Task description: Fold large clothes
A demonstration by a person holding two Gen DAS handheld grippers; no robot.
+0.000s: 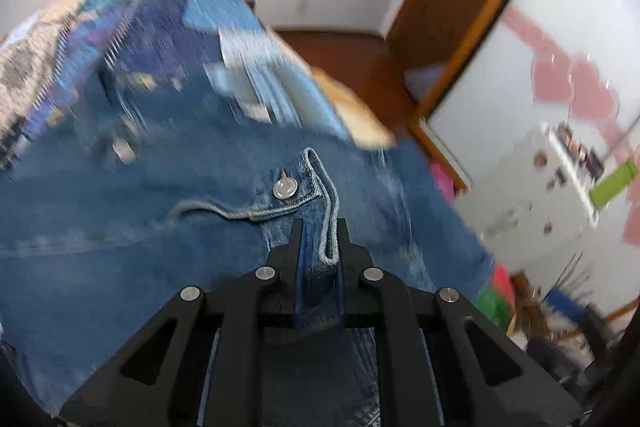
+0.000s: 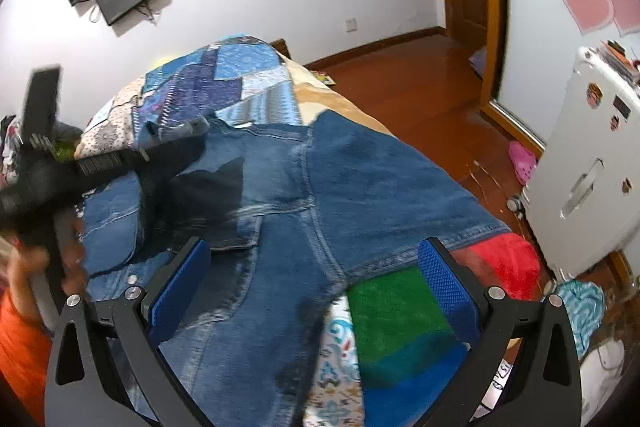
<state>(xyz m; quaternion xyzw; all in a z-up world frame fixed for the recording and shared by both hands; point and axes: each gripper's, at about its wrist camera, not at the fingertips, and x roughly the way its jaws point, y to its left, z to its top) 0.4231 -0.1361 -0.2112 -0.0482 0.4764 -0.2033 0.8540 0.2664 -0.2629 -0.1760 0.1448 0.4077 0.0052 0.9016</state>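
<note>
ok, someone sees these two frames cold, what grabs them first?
The big blue denim garment spread over the bed, filling the middle of both views. Next, the left gripper, shut on a denim edge just below a metal button, while the right gripper hangs open over the near hem. Then the pink hearts on the wall at upper right.

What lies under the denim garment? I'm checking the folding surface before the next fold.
Around the denim garment, a blue patchwork quilt and a red, green and blue towel show; what it covers is hidden.
</note>
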